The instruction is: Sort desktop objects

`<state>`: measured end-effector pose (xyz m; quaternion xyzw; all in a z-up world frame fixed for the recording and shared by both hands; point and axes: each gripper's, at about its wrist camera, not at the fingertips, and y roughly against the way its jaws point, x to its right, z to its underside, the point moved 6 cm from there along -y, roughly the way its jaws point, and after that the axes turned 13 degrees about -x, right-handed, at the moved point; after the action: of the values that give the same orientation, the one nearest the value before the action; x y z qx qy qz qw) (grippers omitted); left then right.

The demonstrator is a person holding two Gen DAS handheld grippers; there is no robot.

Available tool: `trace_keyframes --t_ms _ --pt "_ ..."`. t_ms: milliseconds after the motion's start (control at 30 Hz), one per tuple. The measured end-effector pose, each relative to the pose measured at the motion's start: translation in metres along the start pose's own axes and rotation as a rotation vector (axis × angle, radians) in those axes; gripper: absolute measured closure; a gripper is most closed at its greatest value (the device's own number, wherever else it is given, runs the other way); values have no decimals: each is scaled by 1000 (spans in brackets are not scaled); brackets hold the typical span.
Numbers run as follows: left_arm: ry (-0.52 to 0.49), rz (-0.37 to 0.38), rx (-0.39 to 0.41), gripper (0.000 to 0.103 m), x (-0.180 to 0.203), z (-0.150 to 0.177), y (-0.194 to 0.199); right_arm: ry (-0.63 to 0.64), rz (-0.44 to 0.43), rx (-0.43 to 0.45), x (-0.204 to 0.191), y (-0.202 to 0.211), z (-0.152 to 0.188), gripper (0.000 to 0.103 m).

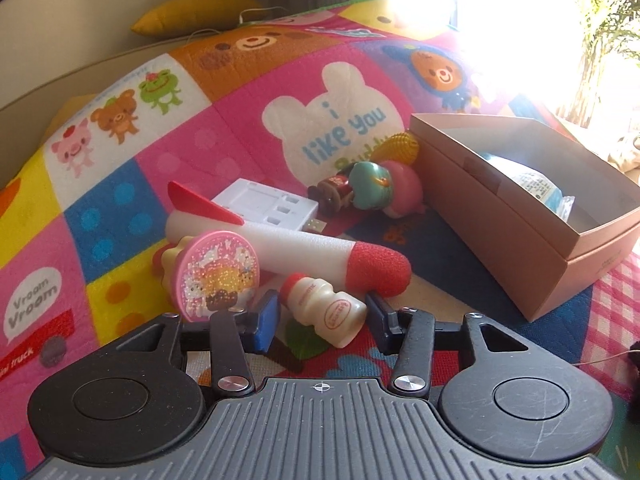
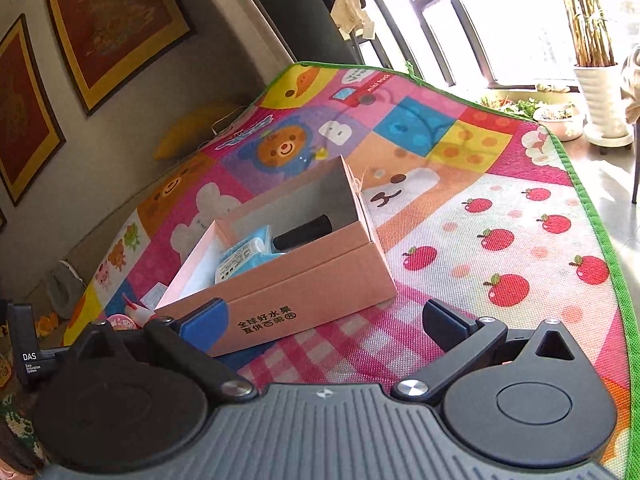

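Observation:
My left gripper is open, its blue pads on either side of a small toy yogurt bottle with a red cap that lies on the mat. A white foam rocket with red tip and a pink glitter disc lie just beyond. A pink cardboard box stands open to the right. My right gripper is open and empty, hovering in front of the box, which holds a blue packet and a black cylinder.
A white plastic tray, a toy cola bottle, a teal and pink toy and a yellow corn toy lie on the colourful play mat. Plant pots stand by the window.

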<state>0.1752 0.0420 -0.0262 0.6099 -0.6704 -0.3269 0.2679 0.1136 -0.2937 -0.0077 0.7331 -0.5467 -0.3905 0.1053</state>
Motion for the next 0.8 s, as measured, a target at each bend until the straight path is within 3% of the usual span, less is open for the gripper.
trace_keyframes --t_ms 200,300,433,633,733,800 --pt "-78 104 22 52 44 21 42 -9 10 -11 1 -4 1 0" --pt "-161 164 -7 52 76 47 63 -11 15 -6 1 -3 2 0" --pt "-184 234 -37 51 99 76 80 -6 18 3 1 -1 2 0" --pt "-152 190 -74 43 96 90 76 29 41 16 -5 1 3 0" --pt "-133 156 -79 25 86 92 80 88 52 19 -14 8 5 0" --pt "-118 121 -86 21 77 94 82 107 48 7 -19 13 8 0"
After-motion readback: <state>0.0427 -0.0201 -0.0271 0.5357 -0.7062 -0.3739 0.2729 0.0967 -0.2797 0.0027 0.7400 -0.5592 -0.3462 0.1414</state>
